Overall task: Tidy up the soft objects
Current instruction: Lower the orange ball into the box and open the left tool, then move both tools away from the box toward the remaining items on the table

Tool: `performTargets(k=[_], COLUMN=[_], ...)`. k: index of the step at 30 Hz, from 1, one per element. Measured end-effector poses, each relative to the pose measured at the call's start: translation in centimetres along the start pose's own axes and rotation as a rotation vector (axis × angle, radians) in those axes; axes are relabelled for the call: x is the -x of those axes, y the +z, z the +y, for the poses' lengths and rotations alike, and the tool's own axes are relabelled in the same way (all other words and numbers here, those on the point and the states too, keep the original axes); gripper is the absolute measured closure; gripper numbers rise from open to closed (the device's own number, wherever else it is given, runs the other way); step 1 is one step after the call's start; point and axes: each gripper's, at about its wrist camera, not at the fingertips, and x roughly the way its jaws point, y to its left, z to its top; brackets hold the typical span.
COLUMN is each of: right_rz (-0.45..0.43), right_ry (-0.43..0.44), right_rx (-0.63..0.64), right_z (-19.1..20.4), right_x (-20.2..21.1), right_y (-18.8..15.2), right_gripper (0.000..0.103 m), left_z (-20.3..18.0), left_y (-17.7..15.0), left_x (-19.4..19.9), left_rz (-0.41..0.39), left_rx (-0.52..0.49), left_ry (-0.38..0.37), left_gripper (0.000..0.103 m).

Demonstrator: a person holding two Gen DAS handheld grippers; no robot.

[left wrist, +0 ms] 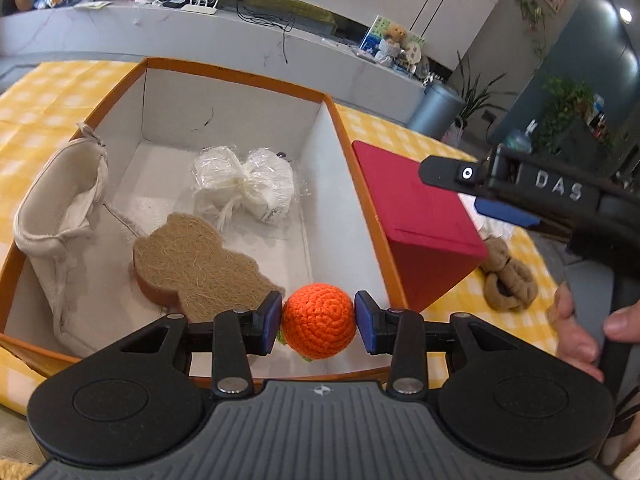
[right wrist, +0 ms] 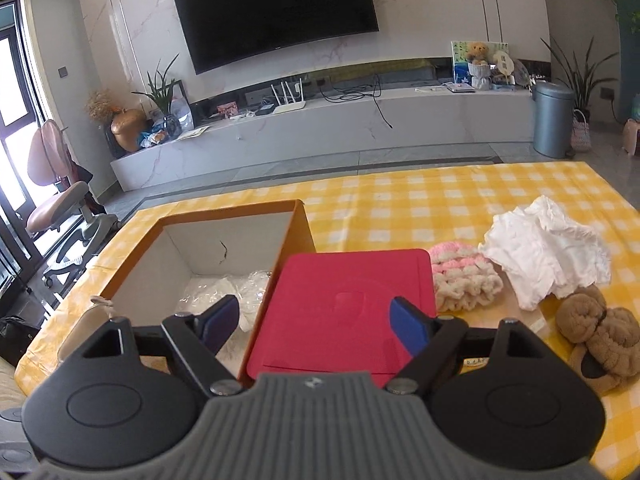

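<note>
While left tongs (left wrist: 319, 322) clamp orange crochet ball (left wrist: 319, 319), right tongs (right wrist: 316, 326) gape empty

Yellow-checked table (right wrist: 400, 204) bears orange box (right wrist: 298, 224), red box (right wrist: 344, 304), white cloth (right wrist: 548, 252), brown plush (right wrist: 596, 336)

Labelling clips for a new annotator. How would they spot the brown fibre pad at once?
Start at the big orange-rimmed cardboard box with white inside walls on the yellow checked tablecloth. On its floor, between the cream fabric pouch and the plastic-wrapped white bundle, lies the flat brown coarse-fibre pad. It alone is brown, bristly and wavy-edged like a cutout figure.
</note>
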Motion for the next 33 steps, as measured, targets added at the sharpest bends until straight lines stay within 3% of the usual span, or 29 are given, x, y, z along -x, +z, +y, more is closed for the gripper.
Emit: performTargets(k=[9, 14, 15, 21, 33], right_rz=[0.018, 0.026, 0.027, 0.02, -0.016], right_ry=[0.018, 0.008, 0.007, 0.0, -0.022], right_rx=[0.023, 0.02, 0.018, 0.018, 0.035], right_z=[0.4, 0.3, 0.2, 0.0, -1.0], right_x=[0.1, 0.0, 0.0, 0.4, 2.4], right_y=[-0.2, -0.2, -0.2, -0.2, 0.3], right_gripper=[0.022, 0.019, 0.014, 0.013, 0.013], left_z=[-0.5, -1.0, -1.1, -1.2, -2.2], left_y=[0.1, 0.0, 0.0, 0.2, 0.8], left_x=[-0.2, -0.1, -0.1, 0.2, 3.8], left_rz=[0.012, 0.022, 0.025, 0.021, -0.119], left_rx=[-0.041, -0.057, -0.064, -0.048, -0.066], left_ry=[0.011, -0.004, -0.002, 0.008, 0.109], left_gripper=[0.057, 0.04, 0.039, 0.039, 0.032])
